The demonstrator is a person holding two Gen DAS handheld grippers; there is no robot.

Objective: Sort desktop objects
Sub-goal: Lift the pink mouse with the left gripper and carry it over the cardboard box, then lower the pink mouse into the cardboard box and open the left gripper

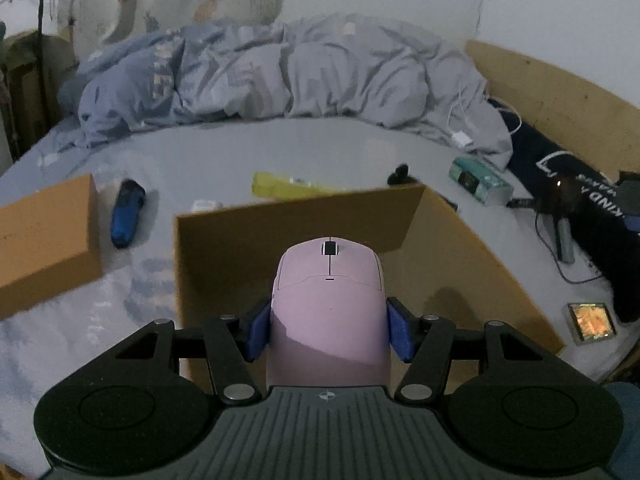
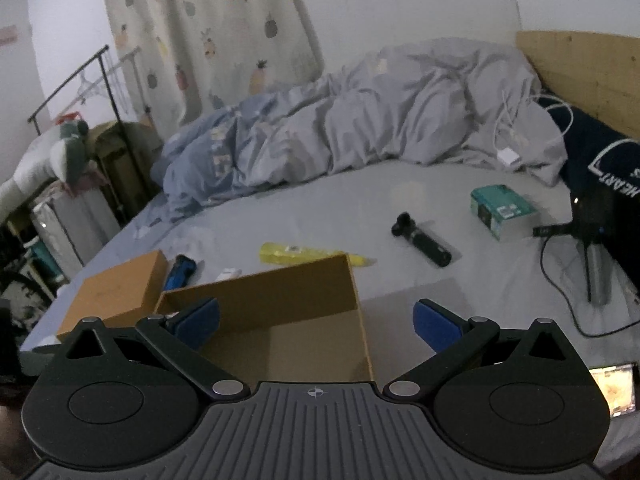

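My left gripper is shut on a pink computer mouse, held above the open brown cardboard box. The same box shows in the right wrist view, with my right gripper open and empty over its near part. On the bed lie a blue device, a yellow packet, a black cylinder, a teal carton and a small white item.
A closed brown box lies left of the open one. A crumpled grey duvet fills the back of the bed. A lit phone, a black cable and a dark pillow lie at the right.
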